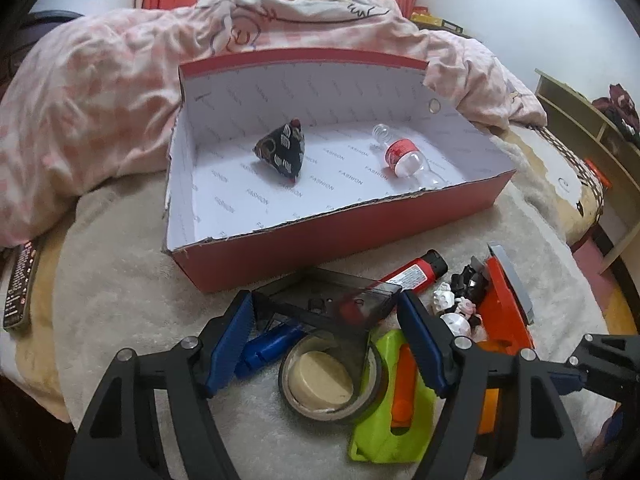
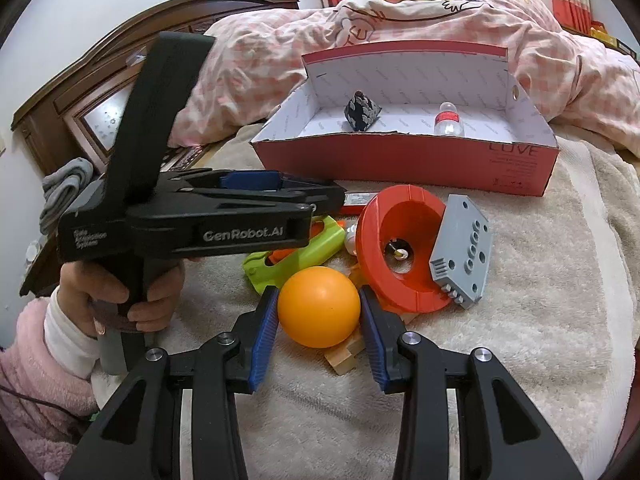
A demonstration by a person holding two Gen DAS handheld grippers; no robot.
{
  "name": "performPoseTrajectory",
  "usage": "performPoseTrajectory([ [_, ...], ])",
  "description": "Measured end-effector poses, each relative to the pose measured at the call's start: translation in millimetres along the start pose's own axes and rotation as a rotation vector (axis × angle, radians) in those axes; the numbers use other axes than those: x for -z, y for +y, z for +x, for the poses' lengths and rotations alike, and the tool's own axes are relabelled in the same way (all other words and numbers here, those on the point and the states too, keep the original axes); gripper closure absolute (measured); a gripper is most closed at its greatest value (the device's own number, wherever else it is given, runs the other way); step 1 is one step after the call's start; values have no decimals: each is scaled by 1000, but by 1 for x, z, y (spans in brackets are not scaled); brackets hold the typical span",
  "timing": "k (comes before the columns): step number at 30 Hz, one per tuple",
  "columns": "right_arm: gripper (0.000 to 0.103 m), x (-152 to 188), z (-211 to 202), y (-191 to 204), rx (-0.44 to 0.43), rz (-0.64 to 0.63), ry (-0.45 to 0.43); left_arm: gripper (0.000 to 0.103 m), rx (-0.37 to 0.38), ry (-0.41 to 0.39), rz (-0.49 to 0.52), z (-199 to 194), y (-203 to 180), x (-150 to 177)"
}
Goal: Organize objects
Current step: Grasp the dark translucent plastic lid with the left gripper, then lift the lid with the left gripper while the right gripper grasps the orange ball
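**Both grippers at the toy pile**

The left gripper (image 1: 326, 316) clamps a smoky transparent case (image 1: 340, 300) above the tape roll (image 1: 332, 376). The right gripper (image 2: 319, 330) brackets the orange ball (image 2: 319, 307), jaws apart. The red box (image 1: 360, 232) lies just beyond.

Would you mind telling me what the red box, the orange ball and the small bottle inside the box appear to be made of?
Red box: cardboard, going by the torn, ragged front edge; matte red outside, white printed lining.
Orange ball: probably smooth plastic, uniform with a soft sheen; rubber is possible.
Small bottle: clear thin plastic, see-through, with a red label.
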State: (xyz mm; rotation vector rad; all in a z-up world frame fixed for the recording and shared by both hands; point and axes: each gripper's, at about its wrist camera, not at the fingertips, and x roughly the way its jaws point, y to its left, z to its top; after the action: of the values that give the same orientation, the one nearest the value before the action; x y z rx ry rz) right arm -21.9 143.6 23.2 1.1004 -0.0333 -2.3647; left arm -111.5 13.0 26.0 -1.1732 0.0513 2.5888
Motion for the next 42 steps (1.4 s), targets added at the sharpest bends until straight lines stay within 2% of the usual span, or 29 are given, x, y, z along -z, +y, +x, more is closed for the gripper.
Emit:
performPoseTrajectory([
  [7,62,-1,-4,1,8,-2,-12,30,-5,-68,-23,-32,2,7],
  [13,62,-3,-10,5,11,-12,-25,30,-9,-90,-58,-49,2,12],
  [25,62,-6,-27,12,17,-25,-70,30,-80,-136,-56,-79,-7,11],
  [34,62,-14,-40,3,58,-14,-100,30,-118,-167,-53,-94,-16,5],
  [42,62,-34,-40,-7,88,-5,-117,30,-143,-184,-84,-93,-20,-12],
])
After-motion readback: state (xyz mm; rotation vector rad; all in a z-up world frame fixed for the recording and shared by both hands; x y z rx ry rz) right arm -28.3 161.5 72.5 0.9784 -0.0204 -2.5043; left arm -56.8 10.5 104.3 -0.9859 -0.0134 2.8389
